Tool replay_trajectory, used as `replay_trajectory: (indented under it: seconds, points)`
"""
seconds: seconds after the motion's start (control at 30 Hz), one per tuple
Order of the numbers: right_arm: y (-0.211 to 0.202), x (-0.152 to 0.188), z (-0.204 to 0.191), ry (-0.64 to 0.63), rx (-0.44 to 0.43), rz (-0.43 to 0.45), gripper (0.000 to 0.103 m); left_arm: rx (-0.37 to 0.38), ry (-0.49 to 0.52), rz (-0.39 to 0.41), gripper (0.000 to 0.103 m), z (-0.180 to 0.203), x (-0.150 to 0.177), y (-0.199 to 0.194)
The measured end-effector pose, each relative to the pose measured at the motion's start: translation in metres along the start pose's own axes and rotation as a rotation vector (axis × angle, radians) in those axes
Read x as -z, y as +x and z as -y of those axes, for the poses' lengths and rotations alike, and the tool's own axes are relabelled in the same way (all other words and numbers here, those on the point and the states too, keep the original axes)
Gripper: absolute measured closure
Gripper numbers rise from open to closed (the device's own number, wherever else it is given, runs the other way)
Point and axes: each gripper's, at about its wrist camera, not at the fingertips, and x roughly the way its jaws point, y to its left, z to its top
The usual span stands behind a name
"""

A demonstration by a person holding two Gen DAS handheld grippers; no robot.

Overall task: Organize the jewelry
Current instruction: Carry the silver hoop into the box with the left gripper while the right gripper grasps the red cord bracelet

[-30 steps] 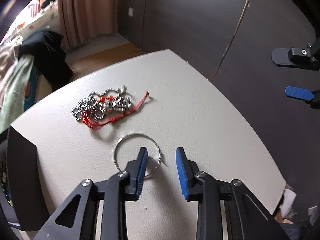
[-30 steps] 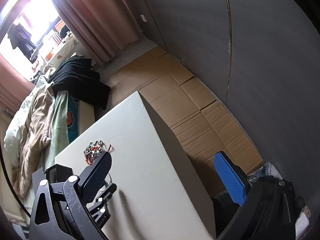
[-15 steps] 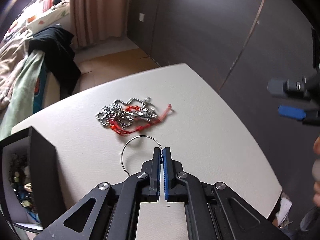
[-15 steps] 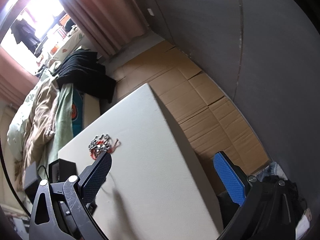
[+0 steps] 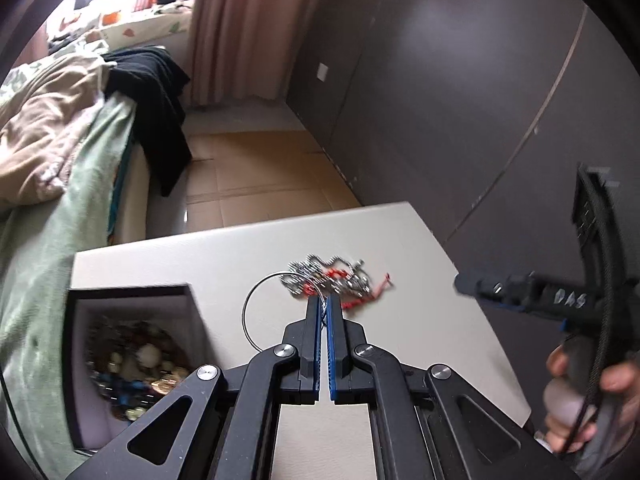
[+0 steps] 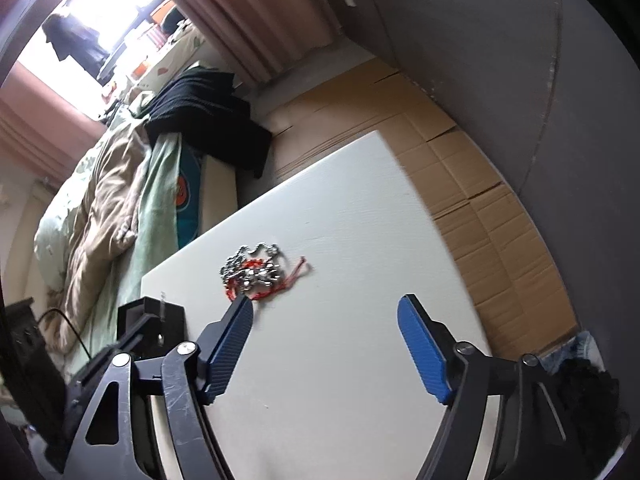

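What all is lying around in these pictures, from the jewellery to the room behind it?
wire hoop: one, silver, pinched at its edge in the left gripper, over the table
jewellery tangle: one heap, silver chain with red cord, on the table
jewellery box: one, dark, open, full of mixed pieces, at the table's left edge
table: one, white
bed: one, beige and green bedding, beyond the table
black garment: one, draped on the bed's end
curtain: pinkish, by the window
cardboard sheets: brown, covering the floor
left gripper: black with blue pads, shut on the hoop
right gripper: same make, open, nothing between its jaws
hand: one, holding the right gripper's handle
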Motion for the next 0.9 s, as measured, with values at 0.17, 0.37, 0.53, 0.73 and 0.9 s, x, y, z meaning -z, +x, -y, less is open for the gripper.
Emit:
replay_trajectory:
  seconds: [0.17,0.37,0.53,0.73,0.9]
  points:
    - [0.018,-0.001,-0.021,-0.036,-0.016,-0.010,0.034,0.009,-0.051,0.022,0.101,-0.021,-0.008,-0.011]
    - [0.047,-0.002,-0.042,-0.055,-0.038,-0.065,0.047,0.010,-0.078,0.043,0.101,-0.037,-0.013,-0.020]
    - [0.063,-0.001,-0.067,-0.109,-0.055,-0.079,0.052,0.014,-0.102,0.062,0.101,-0.052,-0.020,-0.027]
    - [0.083,0.002,-0.089,-0.162,-0.055,-0.120,0.062,0.015,-0.150,0.088,0.101,-0.075,-0.029,-0.036]
    - [0.101,0.005,-0.102,-0.216,0.022,-0.141,0.062,0.014,-0.185,0.104,0.101,-0.093,-0.035,-0.041]
